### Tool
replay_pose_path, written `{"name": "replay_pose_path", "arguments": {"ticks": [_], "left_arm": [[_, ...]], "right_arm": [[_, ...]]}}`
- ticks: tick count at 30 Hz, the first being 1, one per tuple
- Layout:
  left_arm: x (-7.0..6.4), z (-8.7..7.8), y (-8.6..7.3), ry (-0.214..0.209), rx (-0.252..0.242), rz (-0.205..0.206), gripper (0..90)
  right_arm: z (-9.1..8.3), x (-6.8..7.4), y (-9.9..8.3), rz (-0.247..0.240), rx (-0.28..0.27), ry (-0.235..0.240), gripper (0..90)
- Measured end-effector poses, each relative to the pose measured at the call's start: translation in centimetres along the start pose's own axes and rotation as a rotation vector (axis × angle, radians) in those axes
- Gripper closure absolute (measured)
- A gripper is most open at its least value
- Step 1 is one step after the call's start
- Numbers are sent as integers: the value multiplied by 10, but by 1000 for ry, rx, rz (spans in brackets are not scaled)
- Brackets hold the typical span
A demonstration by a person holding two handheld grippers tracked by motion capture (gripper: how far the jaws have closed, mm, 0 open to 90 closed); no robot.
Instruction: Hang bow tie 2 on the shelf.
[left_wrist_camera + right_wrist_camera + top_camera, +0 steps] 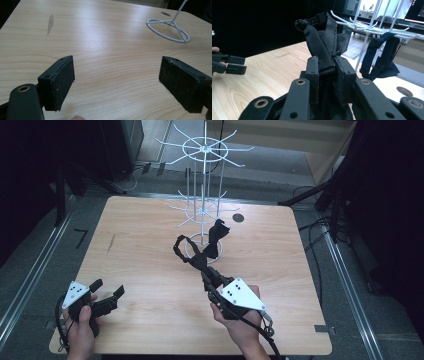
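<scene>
Left gripper (109,291) sits near the table's (150,310) front-left corner, low over the wood, jaws spread wide with nothing between them. Left hand (82,325) wraps the handle from below, grey plate on top. In the left gripper view both pads (62,80) hover just above bare tabletop; a grey smear (50,23) lies ahead to the left, and the rack's ring base (168,30) ahead to the right, well apart from the jaws.

Centre: the white wire rack (204,185) stands toward the far side of the table, with hook tiers at two levels. A black bow tie (216,240) hangs on a lower hook, down beside the pole. A small dark hole (238,218) in the tabletop lies just right of the rack.

Right gripper (207,275) is clenched on a black strap (187,251), whose loop rises from the jaws toward the rack base, close to the hung bow tie. In the right gripper view the strap (322,47) is pinched tight between the pads, fabric bunched above them, with rack and bow tie behind to the right. Right hand (240,322) grips from the table's front edge, angled forward-left toward the rack.
</scene>
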State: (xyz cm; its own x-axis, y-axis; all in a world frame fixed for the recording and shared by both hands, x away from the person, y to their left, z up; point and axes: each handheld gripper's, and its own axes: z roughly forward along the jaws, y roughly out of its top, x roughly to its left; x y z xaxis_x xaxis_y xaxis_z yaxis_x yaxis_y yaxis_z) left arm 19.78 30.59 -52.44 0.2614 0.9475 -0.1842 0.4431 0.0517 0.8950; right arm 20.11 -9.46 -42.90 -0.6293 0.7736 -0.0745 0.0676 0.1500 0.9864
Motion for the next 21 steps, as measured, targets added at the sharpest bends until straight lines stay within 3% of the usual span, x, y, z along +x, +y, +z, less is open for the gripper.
{"name": "replay_pose_path", "arguments": {"ticks": [21], "left_arm": [[0,0,0,0,-1,1,141]], "right_arm": [[1,-12,16,4,-48,-42,757]]}}
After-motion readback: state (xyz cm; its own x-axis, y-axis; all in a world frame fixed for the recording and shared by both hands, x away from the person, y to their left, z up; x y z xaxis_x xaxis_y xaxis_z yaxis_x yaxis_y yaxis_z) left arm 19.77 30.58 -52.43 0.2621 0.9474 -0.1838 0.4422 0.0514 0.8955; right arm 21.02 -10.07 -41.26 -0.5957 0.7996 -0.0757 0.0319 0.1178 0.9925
